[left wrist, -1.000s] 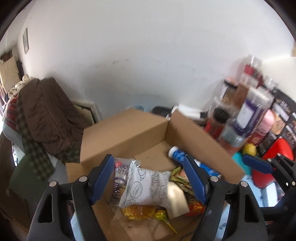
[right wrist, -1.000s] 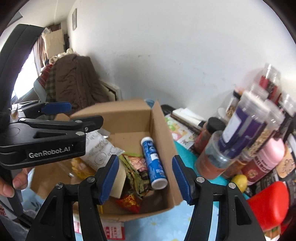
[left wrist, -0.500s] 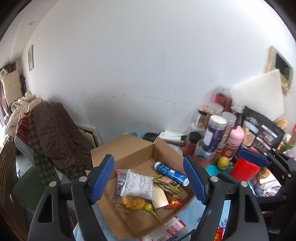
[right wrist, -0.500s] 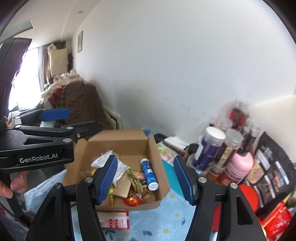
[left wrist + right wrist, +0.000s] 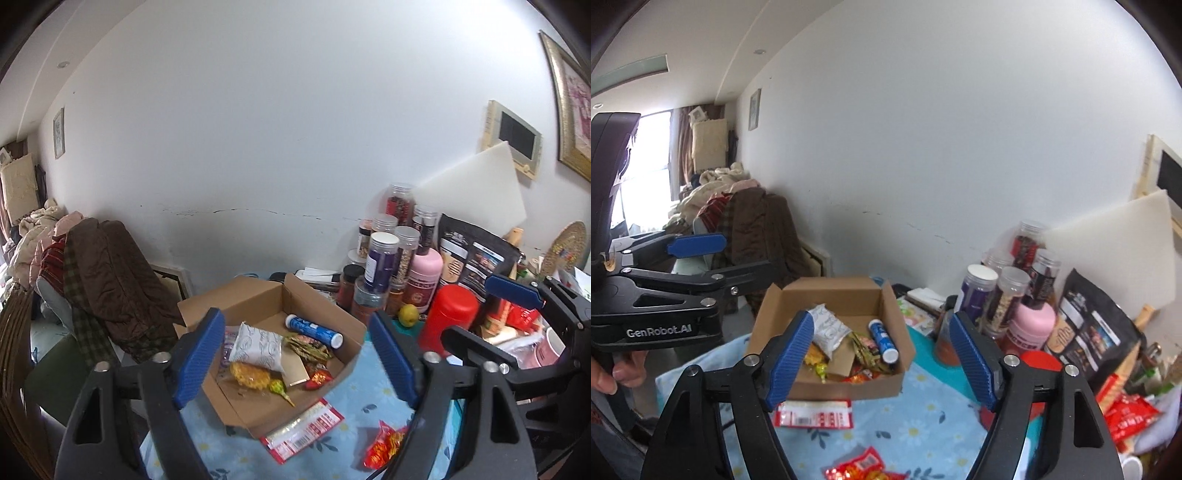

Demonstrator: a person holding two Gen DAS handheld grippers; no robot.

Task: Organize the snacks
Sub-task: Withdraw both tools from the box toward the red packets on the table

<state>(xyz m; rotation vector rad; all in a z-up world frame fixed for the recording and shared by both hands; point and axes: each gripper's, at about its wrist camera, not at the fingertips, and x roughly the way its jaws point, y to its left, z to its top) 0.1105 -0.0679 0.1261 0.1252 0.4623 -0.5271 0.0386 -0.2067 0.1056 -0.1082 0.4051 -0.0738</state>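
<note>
An open cardboard box (image 5: 258,295) (image 5: 871,384) sits on the blue flowered tablecloth. It holds a blue tube (image 5: 313,330) (image 5: 882,341), a white packet (image 5: 256,345) (image 5: 827,328), a yellow snack (image 5: 251,374) and several small wrappers. A red and white packet (image 5: 303,430) (image 5: 812,413) lies flat in front of the box. Red candy wrappers (image 5: 384,443) (image 5: 860,467) lie nearer to me. My left gripper (image 5: 295,358) is open and empty, high above and behind the box. My right gripper (image 5: 881,362) is open and empty, also held back from the box.
Clear jars (image 5: 384,258) (image 5: 1004,291), a pink bottle (image 5: 424,277), a red canister (image 5: 448,317), a yellow fruit (image 5: 408,314) and a black bag (image 5: 476,254) crowd the right by the wall. A chair piled with brown clothes (image 5: 107,280) stands at the left.
Both grippers have pulled back and up from the box, so it looks much smaller now. More tablecloth, the flat red packet and the candy wrappers have come into view.
</note>
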